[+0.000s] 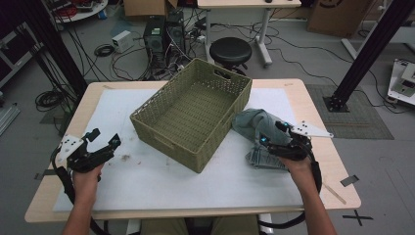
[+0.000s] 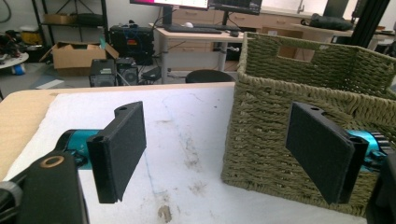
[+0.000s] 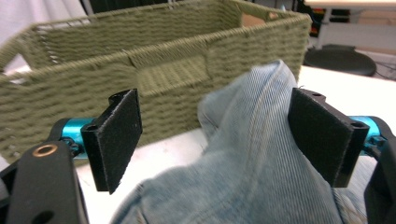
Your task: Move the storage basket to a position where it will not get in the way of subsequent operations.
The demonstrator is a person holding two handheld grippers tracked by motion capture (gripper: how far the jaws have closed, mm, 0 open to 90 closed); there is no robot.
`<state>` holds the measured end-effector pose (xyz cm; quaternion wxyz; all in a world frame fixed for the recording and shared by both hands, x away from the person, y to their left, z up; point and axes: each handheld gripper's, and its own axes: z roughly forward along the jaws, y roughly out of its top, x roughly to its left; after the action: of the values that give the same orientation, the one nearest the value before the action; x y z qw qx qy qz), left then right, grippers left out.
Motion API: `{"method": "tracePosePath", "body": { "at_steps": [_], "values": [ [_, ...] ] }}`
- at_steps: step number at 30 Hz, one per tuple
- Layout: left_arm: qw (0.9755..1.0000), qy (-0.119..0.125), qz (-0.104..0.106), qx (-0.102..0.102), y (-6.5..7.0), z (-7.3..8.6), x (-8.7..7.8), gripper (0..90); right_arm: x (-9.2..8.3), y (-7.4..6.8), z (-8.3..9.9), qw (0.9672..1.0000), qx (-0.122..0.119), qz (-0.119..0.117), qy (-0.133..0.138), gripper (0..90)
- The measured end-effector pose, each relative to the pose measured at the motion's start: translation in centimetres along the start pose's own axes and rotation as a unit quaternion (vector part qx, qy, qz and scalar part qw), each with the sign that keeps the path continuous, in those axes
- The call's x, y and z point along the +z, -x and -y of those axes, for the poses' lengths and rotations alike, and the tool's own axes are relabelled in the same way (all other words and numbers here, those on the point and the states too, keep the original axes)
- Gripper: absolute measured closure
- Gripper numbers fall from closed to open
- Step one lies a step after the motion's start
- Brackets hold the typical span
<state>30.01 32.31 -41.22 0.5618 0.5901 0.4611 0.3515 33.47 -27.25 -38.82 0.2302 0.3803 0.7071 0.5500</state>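
On the table, right of the basket: jeans (image 1: 258, 133) lie crumpled on the white mat, touching the basket (image 1: 191, 113) wall.
Right gripper (image 1: 272, 133): jaws spread wide over the jeans (denim rises between them, brushing one pad), not clamped.
Left gripper (image 1: 103, 139): jaws wide apart, holding nothing, left of the basket.

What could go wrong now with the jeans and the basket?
The right gripper is open around a raised fold of the jeans, so closing may pinch only the fold, which could slip out. The jeans lie against the basket; lifting them might catch its rim and push it, as the left gripper is not touching it.
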Motion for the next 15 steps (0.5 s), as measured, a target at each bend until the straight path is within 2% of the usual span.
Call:
{"method": "tracePosePath", "body": {
  "at_steps": [2, 7, 10, 12, 13, 15],
  "values": [
    [1.0, 0.0, 0.004, 0.001, 0.0, -0.2, 0.2, 20.6, -0.2, -0.4, -0.6, 0.9999, -0.005, -0.009, 0.013, 19.0],
    [0.9997, -0.008, 0.021, 0.002, -0.3, -0.7, 1.0, 20.2, 0.1, -1.4, -1.4, 0.9996, -0.02, -0.017, 0.009, 19.0],
    [0.9995, -0.013, 0.029, 0.007, -0.4, -1.2, 1.4, 20.2, 1.1, -2.7, -1.5, 0.999, -0.029, -0.033, -0.01, 19.0],
    [0.9993, -0.016, 0.034, 0.008, -0.4, -1.6, 1.8, 20.2, 2.3, -4.1, -1.1, 0.998, -0.029, -0.053, -0.021, 19.0],
    [0.9991, -0.017, 0.038, 0.009, -0.4, -1.8, 2.0, 20.2, 2.3, -4.1, -1.1, 0.998, -0.029, -0.053, -0.021, 19.0],
    [0.9987, -0.021, 0.044, 0.011, -0.5, -2.3, 2.6, 20.2, 3.1, -5.0, -0.6, 0.9972, -0.031, -0.062, -0.03, 19.0]
  ]
}}
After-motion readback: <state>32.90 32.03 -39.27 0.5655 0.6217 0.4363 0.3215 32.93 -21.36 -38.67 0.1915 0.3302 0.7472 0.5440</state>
